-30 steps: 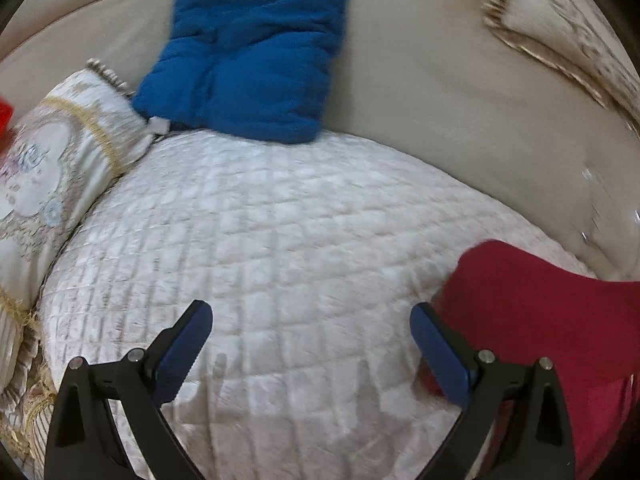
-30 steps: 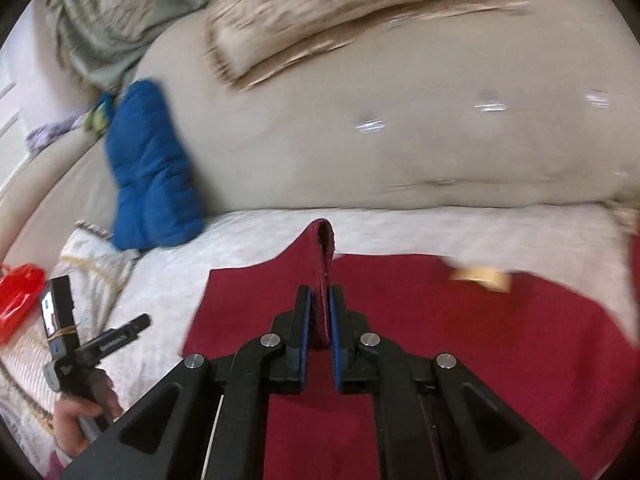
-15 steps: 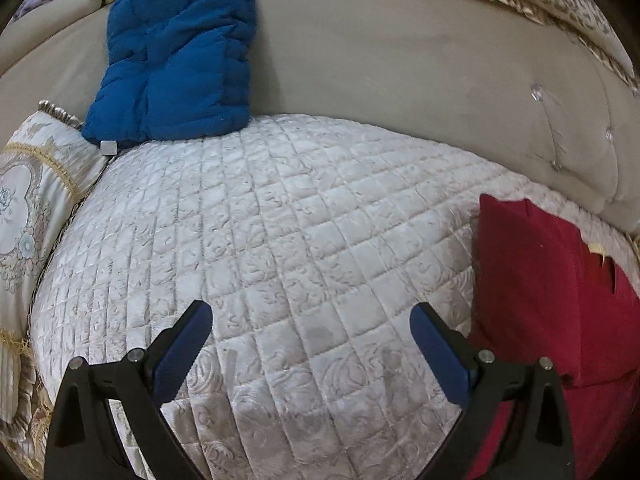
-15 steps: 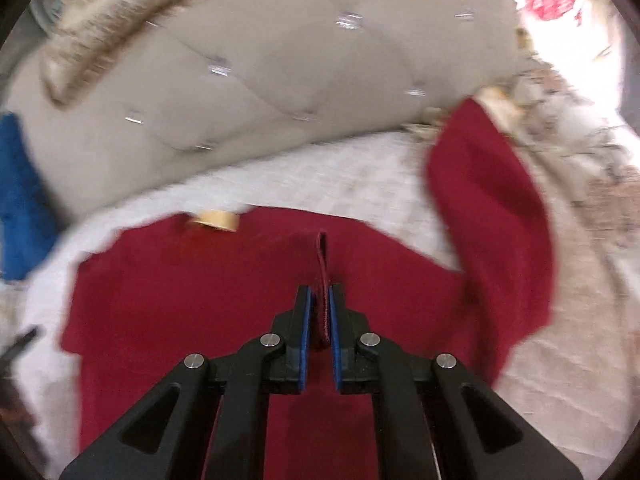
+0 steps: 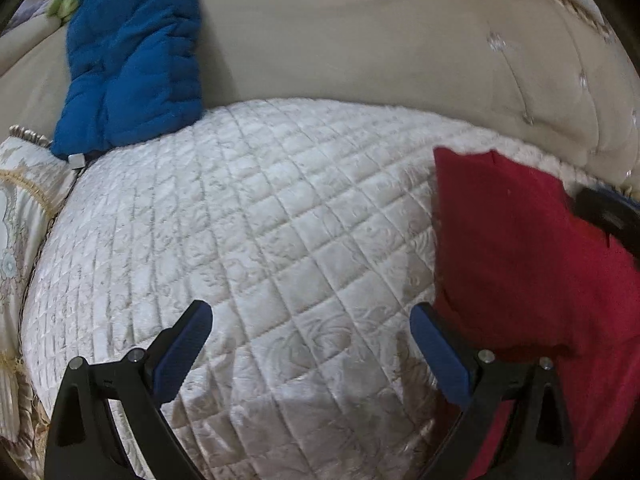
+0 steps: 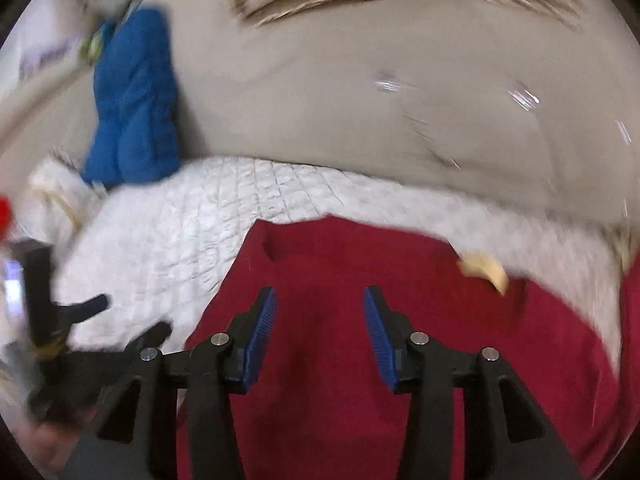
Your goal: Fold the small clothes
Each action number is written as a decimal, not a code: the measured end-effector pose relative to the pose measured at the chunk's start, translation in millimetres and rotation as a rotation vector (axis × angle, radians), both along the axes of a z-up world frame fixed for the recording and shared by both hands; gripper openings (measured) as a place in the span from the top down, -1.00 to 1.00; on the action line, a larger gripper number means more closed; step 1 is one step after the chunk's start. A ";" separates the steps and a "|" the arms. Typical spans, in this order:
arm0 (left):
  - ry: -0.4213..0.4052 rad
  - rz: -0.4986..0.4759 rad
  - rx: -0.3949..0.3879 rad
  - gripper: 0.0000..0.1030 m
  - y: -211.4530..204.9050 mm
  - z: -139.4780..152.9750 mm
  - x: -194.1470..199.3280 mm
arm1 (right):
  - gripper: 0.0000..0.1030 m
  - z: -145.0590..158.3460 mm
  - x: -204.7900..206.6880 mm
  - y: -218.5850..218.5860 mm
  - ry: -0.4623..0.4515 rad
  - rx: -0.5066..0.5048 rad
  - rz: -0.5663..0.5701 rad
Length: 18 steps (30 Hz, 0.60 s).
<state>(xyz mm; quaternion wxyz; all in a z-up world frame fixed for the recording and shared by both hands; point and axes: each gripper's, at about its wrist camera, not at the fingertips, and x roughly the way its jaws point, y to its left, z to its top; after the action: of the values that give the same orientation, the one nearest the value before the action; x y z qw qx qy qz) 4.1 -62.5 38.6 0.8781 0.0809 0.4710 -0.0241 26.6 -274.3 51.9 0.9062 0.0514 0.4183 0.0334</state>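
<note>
Left wrist view: the left gripper (image 5: 310, 354) hangs over a cream quilted sofa seat (image 5: 256, 220), its blue-padded jaws wide apart and holding nothing. A red garment (image 5: 532, 264) lies on the seat at the right, its near edge just behind the right-hand jaw. A blue padded jacket (image 5: 132, 56) leans against the beige sofa back (image 5: 360, 32), and a patterned cushion (image 5: 20, 208) sits at the far left.

Right wrist view, blurred by motion: the right gripper (image 6: 320, 328) hovers over the red garment, its jaws parted after just opening, with no cloth between them. A tan neck label (image 6: 484, 270) shows at the collar; no writing on it can be read. The other gripper appears at the lower left.

The garment looks partly folded, one side turned in; further folds seem to remain.
</note>
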 end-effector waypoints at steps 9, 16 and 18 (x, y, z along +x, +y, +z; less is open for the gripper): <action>0.024 -0.002 -0.004 -0.96 -4.6 -7.9 8.2 | 0.68 -54.4 45.9 7.1 0.131 -0.015 -0.028; -0.020 0.005 -0.055 -0.96 -2.0 9.5 4.5 | 0.68 -33.7 -15.2 -16.6 0.092 0.062 -0.056; -0.024 0.003 -0.047 -0.96 -4.8 10.6 4.5 | 0.68 -46.0 -22.8 -12.7 0.148 0.082 -0.022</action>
<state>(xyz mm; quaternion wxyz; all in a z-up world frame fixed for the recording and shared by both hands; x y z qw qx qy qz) 8.6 -67.3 49.2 0.8852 0.0599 0.4601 -0.0330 3.9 -287.0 5.9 0.8703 0.0955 0.4817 0.0368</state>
